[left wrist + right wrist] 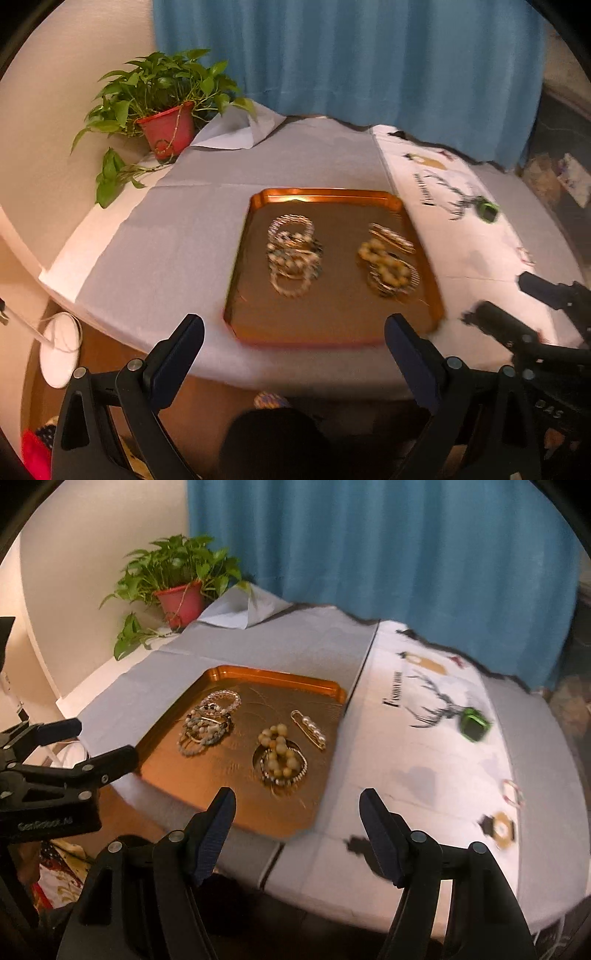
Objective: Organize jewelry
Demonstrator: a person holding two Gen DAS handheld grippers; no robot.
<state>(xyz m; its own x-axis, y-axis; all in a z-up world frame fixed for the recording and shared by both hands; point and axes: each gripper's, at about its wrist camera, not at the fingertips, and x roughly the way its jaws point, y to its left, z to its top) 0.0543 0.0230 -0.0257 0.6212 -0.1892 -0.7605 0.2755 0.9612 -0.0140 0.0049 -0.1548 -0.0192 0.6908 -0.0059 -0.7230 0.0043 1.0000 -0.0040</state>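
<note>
Left gripper (293,334) is hanging over the near edge of the table w/ its jaws spread wide and nothing between them; right gripper (297,808) is likewise standing open and empty, its jaws parted less widely, hovering near the front edge beside the tray's near right corner. Both are sitting apart from the jewelry — no pad is touching anything.

Copper tray (221,674) is lying flat on a grey cloth (295,642) in the middle of the table. Inside it, toward the left, a pile of beaded bracelets (207,723) is resting, pale and dark beads overlapping. Toward the right, a yellowish bead bracelet (279,753) is lying across a ring of darker bangles, and just beyond it a gold hair clip w/ pearls (308,729) is lying at a slant. Left-wrist view is showing the same two groups, blurred.

To the tray's right, a white cloth w/ a deer print (424,698) is covering the table; a small green object (474,723) is sitting on it — too blurred to identify. A potted plant (181,587) in a red pot is standing at the far left corner, w/ a blue curtain (369,546) hanging behind.
</note>
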